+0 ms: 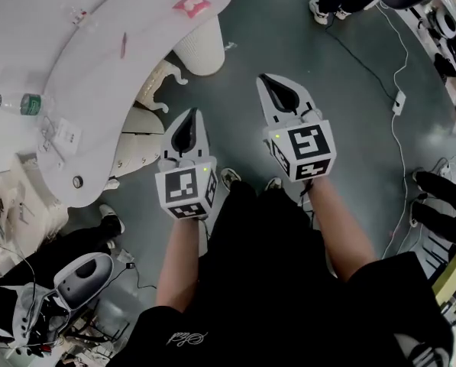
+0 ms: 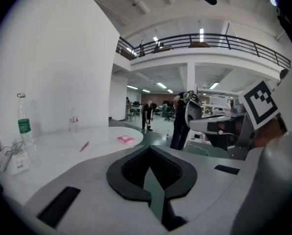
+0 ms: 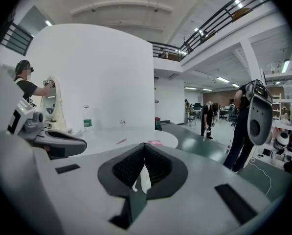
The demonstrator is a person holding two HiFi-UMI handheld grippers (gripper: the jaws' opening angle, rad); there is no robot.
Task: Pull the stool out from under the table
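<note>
A: Room?
B: Big open hall with a mezzanine, dark green floor (image 1: 304,52). A curved white table (image 1: 98,75) sits at the left of the head view.
A: Stool?
B: The cream stool (image 1: 140,140) has curled legs and is tucked under the table's edge, with the top covering most of the seat. The table's ribbed white pedestal (image 1: 201,48) is just beyond it.
A: Grippers?
B: Left gripper (image 1: 188,125): jaws together, nothing between them. It hangs over the floor just right of the stool, with no contact visible. Right gripper (image 1: 277,90): closed and empty too, further right, apart from the stool.
A: Anything else?
B: On the tabletop, a water bottle (image 2: 23,124) with a green label, a red pen (image 2: 84,146) and a pink item (image 2: 125,139). On the floor at right, a white cable with a power strip (image 1: 399,102).
</note>
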